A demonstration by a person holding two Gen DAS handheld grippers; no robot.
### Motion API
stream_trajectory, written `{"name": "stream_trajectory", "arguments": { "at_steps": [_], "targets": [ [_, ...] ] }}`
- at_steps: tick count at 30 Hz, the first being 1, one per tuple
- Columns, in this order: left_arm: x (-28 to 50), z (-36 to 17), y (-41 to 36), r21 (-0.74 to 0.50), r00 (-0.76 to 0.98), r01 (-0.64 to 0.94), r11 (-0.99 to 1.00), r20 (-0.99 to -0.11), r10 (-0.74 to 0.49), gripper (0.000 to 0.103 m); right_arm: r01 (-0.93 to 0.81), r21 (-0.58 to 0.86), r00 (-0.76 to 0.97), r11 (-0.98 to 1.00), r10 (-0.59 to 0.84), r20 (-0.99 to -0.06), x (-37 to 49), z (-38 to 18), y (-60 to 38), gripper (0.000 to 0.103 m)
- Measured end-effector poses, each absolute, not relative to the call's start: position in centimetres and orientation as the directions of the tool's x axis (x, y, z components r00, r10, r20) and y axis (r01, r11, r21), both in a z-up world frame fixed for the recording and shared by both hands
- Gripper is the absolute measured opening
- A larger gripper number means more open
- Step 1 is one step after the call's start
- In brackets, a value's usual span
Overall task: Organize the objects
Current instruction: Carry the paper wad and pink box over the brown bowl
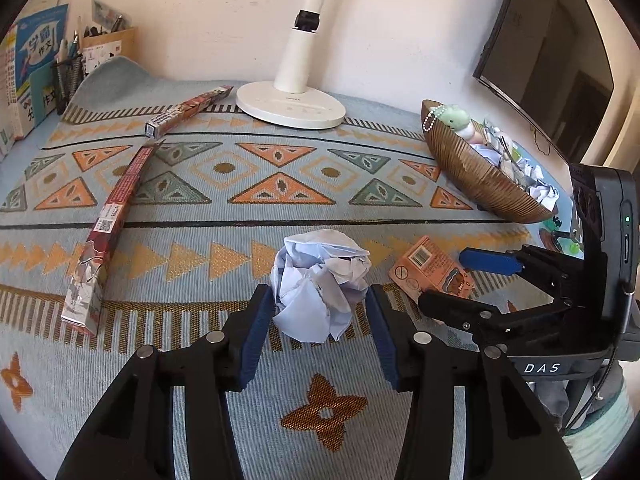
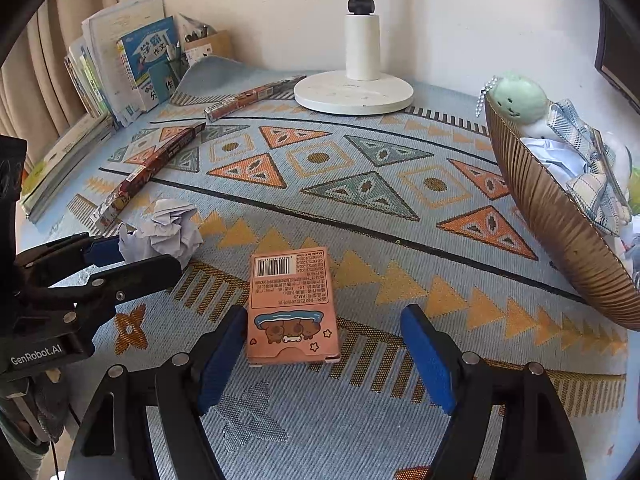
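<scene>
Covering the whole desk under both grippers, a patterned blue cloth (image 1: 248, 204) with orange and grey triangles. Standing far ahead of both, by the wall, a white lamp (image 1: 292, 106) on a round base. Leaning ahead and to the right of the right gripper (image 2: 324, 354), a ribbed brown bowl (image 2: 560, 224), filled with crumpled paper, a checked cloth piece and a green plush toy (image 2: 516, 94). Stacked far ahead and left of the left gripper (image 1: 318, 332), books (image 1: 34, 64) against the wall, next to a mesh pen holder (image 1: 68, 78). Lying ahead-left of the left gripper, two long red boxes (image 1: 110, 232), one nearer and pointing away, the other further off near the lamp base.

Sitting between the left gripper's blue pads, a crumpled paper ball (image 1: 320, 280); jaws spread wide on either side of it, pads close to the paper but contact not clear. Lying flat on the cloth directly ahead of the right gripper, a small orange card box (image 2: 292, 308), barcode end away, its near end reaching in between the blue pads; jaws spread, left pad just beside the box edge, right pad well apart from it. Seen from the left wrist, the same box just right of the paper ball, under the right gripper's fingers.
</scene>
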State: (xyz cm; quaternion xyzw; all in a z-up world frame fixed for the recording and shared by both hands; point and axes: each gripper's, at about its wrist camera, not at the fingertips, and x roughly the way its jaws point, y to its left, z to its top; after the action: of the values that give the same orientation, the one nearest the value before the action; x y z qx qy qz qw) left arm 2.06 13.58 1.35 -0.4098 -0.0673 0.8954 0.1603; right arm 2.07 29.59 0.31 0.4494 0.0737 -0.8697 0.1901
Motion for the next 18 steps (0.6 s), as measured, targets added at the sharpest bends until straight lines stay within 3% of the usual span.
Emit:
{"name": "stream_trajectory", "arguments": {
  "at_steps": [2,4,6,12,18],
  "targets": [
    [2.1,1.4,13.7,-0.250,-0.611,-0.239,-0.938,-0.712,0.345,0.046,0.399,0.033,-0.525,-0.916,-0.258,-0.811,2.1,0.3,29.6,0.077],
    [2.1,1.4,13.5,-0.258,-0.611,-0.239,-0.936,-0.709,0.352,0.046,0.389,0.029,-0.534,-0.921,-0.251,-0.807,2.1,0.3,29.7,0.069],
    [2.1,1.3,13.4,-0.261,-0.612,-0.237,-0.936,-0.708,0.352,0.046,0.385,0.029,-0.549,-0.923,-0.254,-0.797,2.3,0.5,30.0,0.043],
    [2.2,1.4,13.6,-0.253,-0.615,-0.238,-0.938,-0.708,0.347,0.046,0.417,0.003,-0.558,-0.909,-0.258,-0.789,2.8,0.6,29.2,0.040],
    [2.3,1.5,13.7,-0.240,-0.619,-0.235,-0.942,-0.710,0.335,0.046,0.345,0.058,-0.578,-0.937,-0.261,-0.773,3.7,1.5,30.6,0.040]
  ]
}}
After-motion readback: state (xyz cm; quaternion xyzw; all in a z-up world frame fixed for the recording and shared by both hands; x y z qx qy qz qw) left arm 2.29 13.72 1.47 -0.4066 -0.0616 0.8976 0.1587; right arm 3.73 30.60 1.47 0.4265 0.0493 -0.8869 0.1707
